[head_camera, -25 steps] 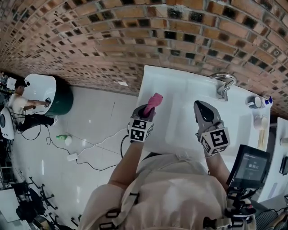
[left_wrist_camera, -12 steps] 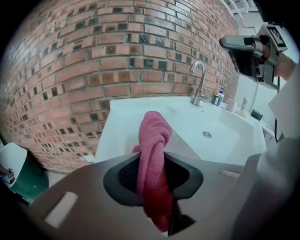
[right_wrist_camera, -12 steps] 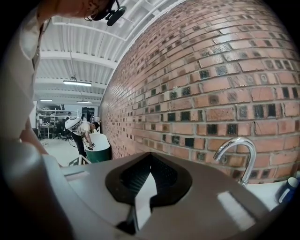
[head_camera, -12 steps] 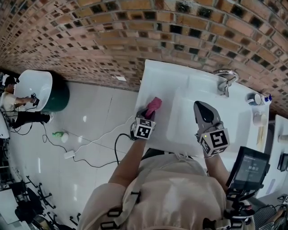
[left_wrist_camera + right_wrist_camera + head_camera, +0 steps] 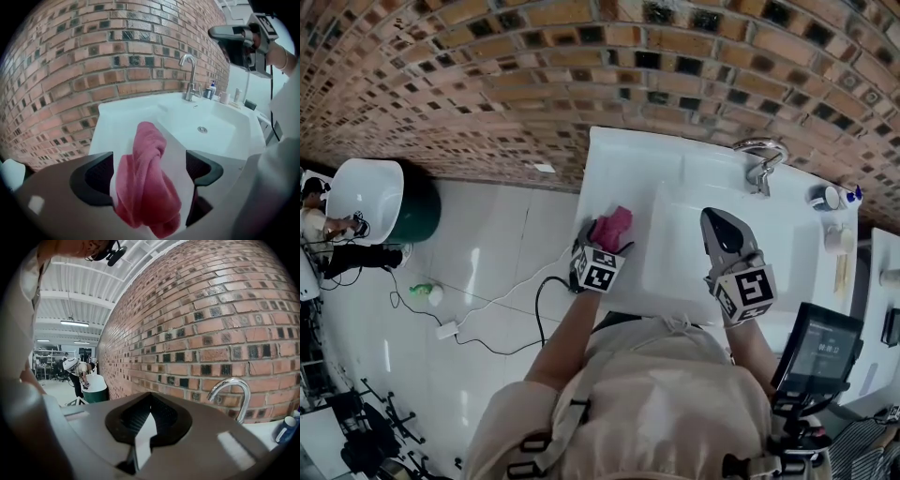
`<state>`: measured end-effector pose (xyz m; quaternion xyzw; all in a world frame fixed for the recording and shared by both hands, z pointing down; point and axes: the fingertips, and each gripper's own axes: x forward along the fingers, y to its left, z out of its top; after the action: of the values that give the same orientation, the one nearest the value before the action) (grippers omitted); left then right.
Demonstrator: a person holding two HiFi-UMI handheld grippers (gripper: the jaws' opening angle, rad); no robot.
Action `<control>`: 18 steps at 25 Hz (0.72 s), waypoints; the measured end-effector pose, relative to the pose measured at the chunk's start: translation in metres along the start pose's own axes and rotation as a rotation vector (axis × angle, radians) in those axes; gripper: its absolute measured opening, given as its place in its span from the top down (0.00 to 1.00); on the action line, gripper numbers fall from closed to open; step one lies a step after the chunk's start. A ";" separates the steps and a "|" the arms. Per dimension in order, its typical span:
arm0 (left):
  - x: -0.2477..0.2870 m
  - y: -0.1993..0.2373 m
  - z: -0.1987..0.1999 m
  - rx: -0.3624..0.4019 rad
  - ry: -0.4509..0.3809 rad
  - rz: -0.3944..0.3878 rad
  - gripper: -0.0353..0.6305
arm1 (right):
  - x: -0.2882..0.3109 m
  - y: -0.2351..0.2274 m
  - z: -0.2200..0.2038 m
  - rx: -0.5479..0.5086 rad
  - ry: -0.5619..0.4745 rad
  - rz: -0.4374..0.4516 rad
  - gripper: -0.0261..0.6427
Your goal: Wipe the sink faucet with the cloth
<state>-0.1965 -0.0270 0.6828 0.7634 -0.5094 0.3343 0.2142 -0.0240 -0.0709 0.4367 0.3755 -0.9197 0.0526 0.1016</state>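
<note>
Your left gripper (image 5: 149, 172) has just been opening its jaws, and they now stand wide apart with the pink cloth (image 5: 612, 228) between them. The pads are clear of it on both sides, so you are not gripping it. The cloth lies bunched on the flat white surface (image 5: 605, 178) of the sink, at nine o'clock from the basin (image 5: 684, 244).

The chrome faucet (image 5: 761, 167) stands at one o'clock from the basin, well apart from the cloth, and nothing touches it. Your right gripper (image 5: 720, 230) hangs over the basin with its jaws closed on nothing, pointing toward the faucet at about one o'clock.

As things lie, no wiping is under way. The faucet gives no sign either way, so I cannot tell whether it has had its wipe. If it has, setting the cloth down closes the job. If not, everything is left: grip the cloth, carry it to the faucet and rub it over.
</note>
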 end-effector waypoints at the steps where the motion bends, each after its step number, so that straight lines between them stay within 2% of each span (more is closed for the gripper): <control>1: -0.005 0.004 0.011 -0.002 -0.039 0.010 0.26 | 0.000 -0.002 0.001 0.002 -0.002 -0.004 0.97; 5: -0.035 0.018 0.069 0.003 -0.202 0.040 0.26 | 0.001 -0.007 0.006 -0.001 -0.019 -0.015 0.97; 10: -0.061 0.018 0.139 0.013 -0.358 0.020 0.28 | 0.000 -0.013 0.019 -0.016 -0.054 -0.022 0.97; 11: -0.069 0.017 0.154 0.010 -0.395 0.017 0.33 | -0.001 -0.015 0.021 -0.019 -0.060 -0.025 0.97; 12: -0.078 0.015 0.169 0.015 -0.440 0.022 0.45 | -0.002 -0.016 0.024 -0.021 -0.066 -0.029 0.97; 13: -0.088 0.013 0.184 0.025 -0.488 0.030 0.64 | -0.003 -0.018 0.026 -0.024 -0.072 -0.033 0.97; 15: -0.106 0.006 0.214 0.044 -0.585 0.034 0.92 | -0.007 -0.023 0.029 -0.024 -0.076 -0.044 0.97; 18: -0.125 -0.014 0.254 0.070 -0.702 -0.009 0.94 | -0.014 -0.031 0.032 -0.029 -0.082 -0.061 0.97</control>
<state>-0.1416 -0.1114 0.4180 0.8410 -0.5367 0.0677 0.0014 0.0024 -0.0890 0.4033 0.4036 -0.9120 0.0209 0.0707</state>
